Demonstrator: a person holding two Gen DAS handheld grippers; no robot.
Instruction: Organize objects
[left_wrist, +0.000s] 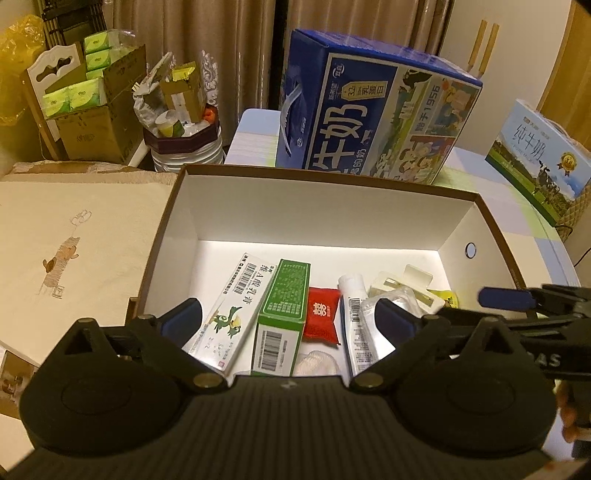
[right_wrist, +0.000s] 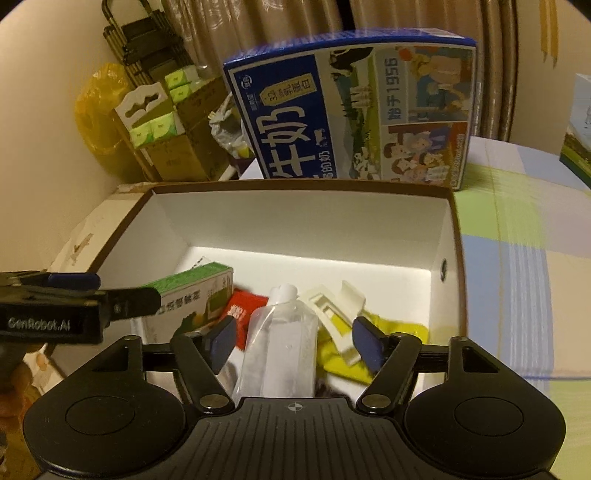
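Both tools are held over one open box (left_wrist: 491, 229), white inside with a brown rim. The left tool (left_wrist: 291, 317) is released, with nothing between its blue pads. The right tool (right_wrist: 295, 338) is released too; a clear squeeze bottle (right_wrist: 280, 339) is seen between its pads, but whether it is touched cannot be told.

The task's things are all lying in the bottom of the box. A white cream box (left_wrist: 225, 310) and a green box (left_wrist: 284, 306) are side by side. A small red packet (left_wrist: 322, 312) is just beside the green box, and a white tube (left_wrist: 356, 321) is next to that. A white plastic clip (right_wrist: 336, 310) is resting on something yellow (right_wrist: 340, 350).

A lot could go wrong here, it is judged. The things are packed close together, so a neighbour may be bumped or pinched when one is picked. The bottle looks smooth and soft, so it may slip or be squashed. The two tools are near each other, and they may be knocked together. The box may be pushed along if its wall is hit.

The box is set on a counter (right_wrist: 517, 240) covered with a pale checked cloth. A big blue milk carton (left_wrist: 376, 107) is standing just behind it. A smaller milk box (left_wrist: 539, 155) is seen off to the right. Curtains (left_wrist: 192, 40) are hung at the back, and cardboard boxes of green tissue packs (left_wrist: 83, 92) are stacked in the corner.
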